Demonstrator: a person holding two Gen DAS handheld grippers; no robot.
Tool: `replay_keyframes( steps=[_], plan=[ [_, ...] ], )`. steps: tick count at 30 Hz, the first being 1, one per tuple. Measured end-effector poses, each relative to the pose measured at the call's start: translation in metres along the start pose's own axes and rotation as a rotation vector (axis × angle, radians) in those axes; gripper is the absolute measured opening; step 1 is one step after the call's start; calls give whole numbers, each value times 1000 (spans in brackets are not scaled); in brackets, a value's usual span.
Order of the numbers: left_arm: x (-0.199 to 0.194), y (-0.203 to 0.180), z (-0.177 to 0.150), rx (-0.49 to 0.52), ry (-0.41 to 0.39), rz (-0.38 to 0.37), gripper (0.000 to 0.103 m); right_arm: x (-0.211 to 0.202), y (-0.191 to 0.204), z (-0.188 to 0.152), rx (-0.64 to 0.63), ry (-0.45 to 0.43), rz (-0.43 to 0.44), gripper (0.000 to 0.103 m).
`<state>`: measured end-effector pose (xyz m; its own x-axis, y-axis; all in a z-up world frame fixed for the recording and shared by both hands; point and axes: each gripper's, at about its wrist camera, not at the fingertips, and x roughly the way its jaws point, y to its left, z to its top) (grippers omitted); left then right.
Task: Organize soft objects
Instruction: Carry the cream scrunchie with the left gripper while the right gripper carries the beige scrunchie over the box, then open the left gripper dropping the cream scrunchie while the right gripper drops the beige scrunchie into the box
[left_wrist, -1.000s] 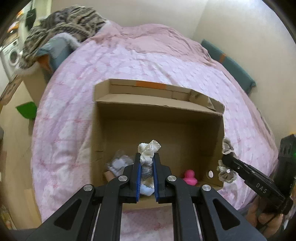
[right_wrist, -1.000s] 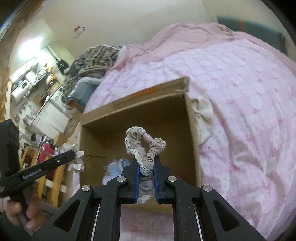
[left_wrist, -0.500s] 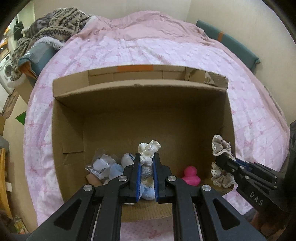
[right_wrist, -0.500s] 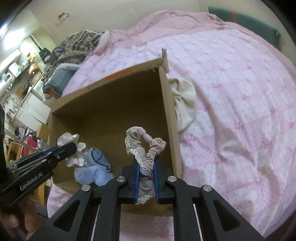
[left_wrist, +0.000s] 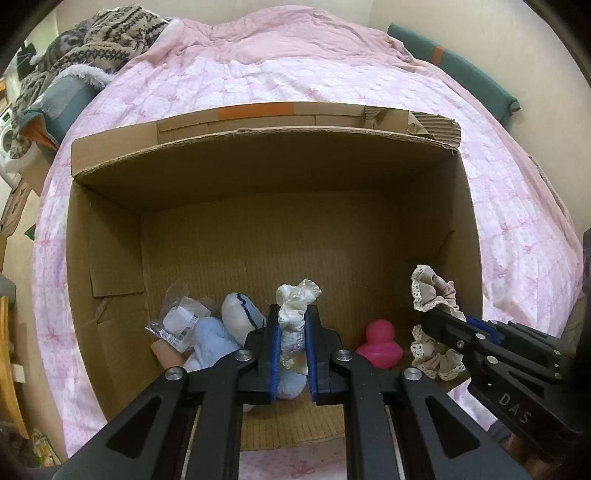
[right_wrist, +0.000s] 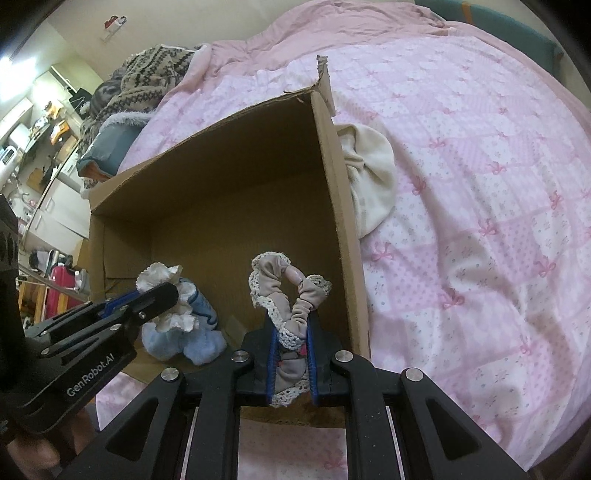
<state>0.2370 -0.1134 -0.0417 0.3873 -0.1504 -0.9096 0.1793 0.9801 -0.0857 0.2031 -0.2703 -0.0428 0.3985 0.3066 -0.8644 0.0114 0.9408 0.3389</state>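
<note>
An open cardboard box (left_wrist: 258, 155) lies on the pink bed. My left gripper (left_wrist: 292, 332) is shut on a white lace scrunchie (left_wrist: 295, 299) and holds it over the box's near side; it also shows in the right wrist view (right_wrist: 162, 291). My right gripper (right_wrist: 291, 332) is shut on a beige lace-trimmed scrunchie (right_wrist: 284, 280), inside the box near its right wall; it shows in the left wrist view (left_wrist: 432, 295). In the box lie a blue plush toy (left_wrist: 210, 336), a plastic packet (left_wrist: 177, 321) and a pink rubber duck (left_wrist: 380, 343).
A cream cloth (right_wrist: 369, 177) lies on the bed against the box's right wall. A patterned knit blanket (left_wrist: 96, 40) is piled at the bed's far left. The pink quilt (right_wrist: 480, 184) spreads to the right. Furniture stands left of the bed.
Both grippers have moved forward and down into the box, each still holding its scrunchie. The box now fills more of both views.
</note>
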Motion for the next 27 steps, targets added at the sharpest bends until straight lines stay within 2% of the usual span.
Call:
replay_keyframes(
  steps=[11, 21, 24, 25, 26, 27],
  plan=[
    [-7, 0, -1, 3, -11, 15, 11, -3, 2, 0, -13, -22, 24, 14],
    [-14, 2, -1, -6, -11, 37, 21, -10, 5, 1, -23, -46, 48, 14],
    [-17, 5, -1, -8, -17, 55, 41, -14, 4, -2, -25, -55, 59, 14],
    [-19, 5, -1, -8, -26, 63, 55, -15, 5, -1, -23, -57, 64, 14],
    [-21, 6, -2, -11, -33, 71, 65, -15, 5, 0, -23, -59, 70, 14],
    [-22, 7, -2, -14, -38, 76, 66, -15, 5, -1, -23, -58, 74, 14]
  ],
)
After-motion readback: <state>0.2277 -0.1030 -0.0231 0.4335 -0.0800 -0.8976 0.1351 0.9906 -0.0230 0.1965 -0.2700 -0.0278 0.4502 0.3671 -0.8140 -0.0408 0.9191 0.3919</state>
